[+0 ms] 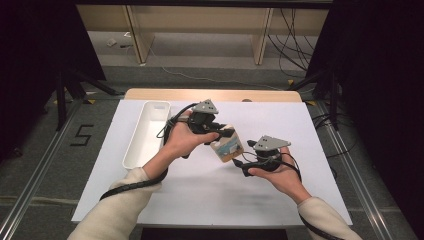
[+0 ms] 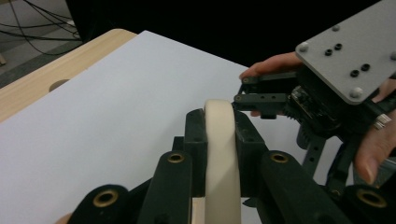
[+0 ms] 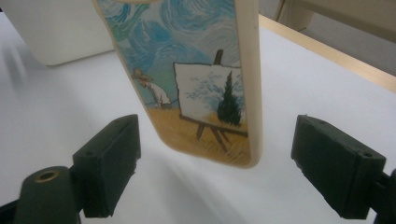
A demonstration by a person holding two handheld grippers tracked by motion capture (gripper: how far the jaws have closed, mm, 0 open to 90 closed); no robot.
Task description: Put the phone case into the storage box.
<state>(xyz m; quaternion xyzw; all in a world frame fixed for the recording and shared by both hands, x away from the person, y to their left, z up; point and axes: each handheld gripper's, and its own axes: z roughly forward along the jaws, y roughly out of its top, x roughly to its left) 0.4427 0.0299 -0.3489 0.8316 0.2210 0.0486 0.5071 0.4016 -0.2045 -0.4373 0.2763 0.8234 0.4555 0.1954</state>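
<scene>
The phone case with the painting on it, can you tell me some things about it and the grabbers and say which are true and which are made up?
1. The left gripper is shut on the edge of the phone case. True.
2. The right gripper squeezes the phone case too. False: its jaws stand wide apart, and the case hangs between them untouched.
3. The phone case lies flat in the white tray. False: it is held up above the white table cover, beside the tray.
4. The picture on the case shows a painter at an easel under a swirly blue sky. True.
5. The white tray sits on the person's right. False: it sits on the left side of the table.
</scene>
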